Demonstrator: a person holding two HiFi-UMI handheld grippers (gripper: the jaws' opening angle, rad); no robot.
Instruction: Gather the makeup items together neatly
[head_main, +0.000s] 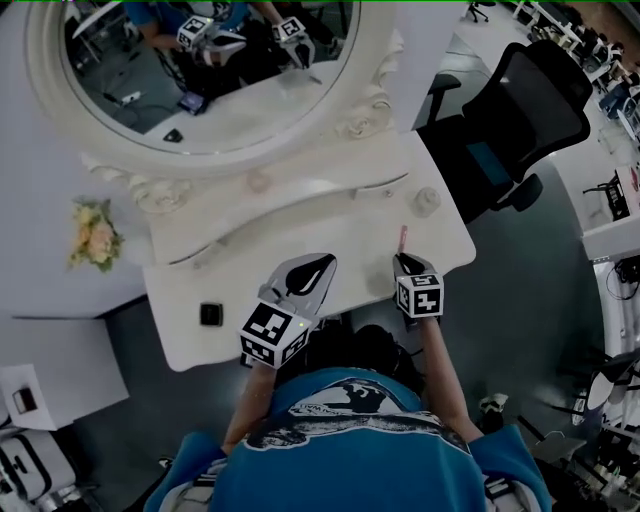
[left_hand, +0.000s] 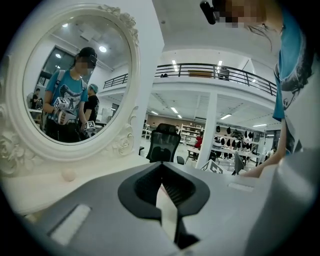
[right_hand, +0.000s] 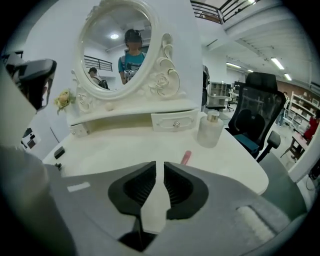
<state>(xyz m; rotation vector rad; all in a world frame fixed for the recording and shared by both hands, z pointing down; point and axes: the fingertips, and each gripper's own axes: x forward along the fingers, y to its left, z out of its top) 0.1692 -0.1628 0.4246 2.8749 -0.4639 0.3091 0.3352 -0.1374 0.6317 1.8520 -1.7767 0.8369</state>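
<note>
The right claw (right_hand: 160, 164) has its jaws a narrow slit apart with nothing between them, and it tips down over the front of the white dressing table (head_main: 300, 225). Just past its tips a pink stick (right_hand: 186, 157) lies flat on the tabletop; the claw hides its near end, so I cannot tell whether the two touch. From above, the same stick (head_main: 403, 238) lies straight ahead of that claw (head_main: 400, 258).

Beyond the stick a frosted bottle (right_hand: 209, 129) stands upright near the table's right end, close to the small drawer (right_hand: 172, 121). A little black box (head_main: 210, 314) sits alone by the front left edge, well apart from both stick and bottle (head_main: 427, 201).

The left claw (left_hand: 161, 164) has its jaws together at the tips and holds nothing; it hangs over the front edge (head_main: 322, 263), beside the right one. An oval mirror (head_main: 375, 60) rises at the back; a bunch of flowers (head_main: 95, 235) sits to its left; a black office chair (head_main: 520, 120) stands off the right end.
</note>
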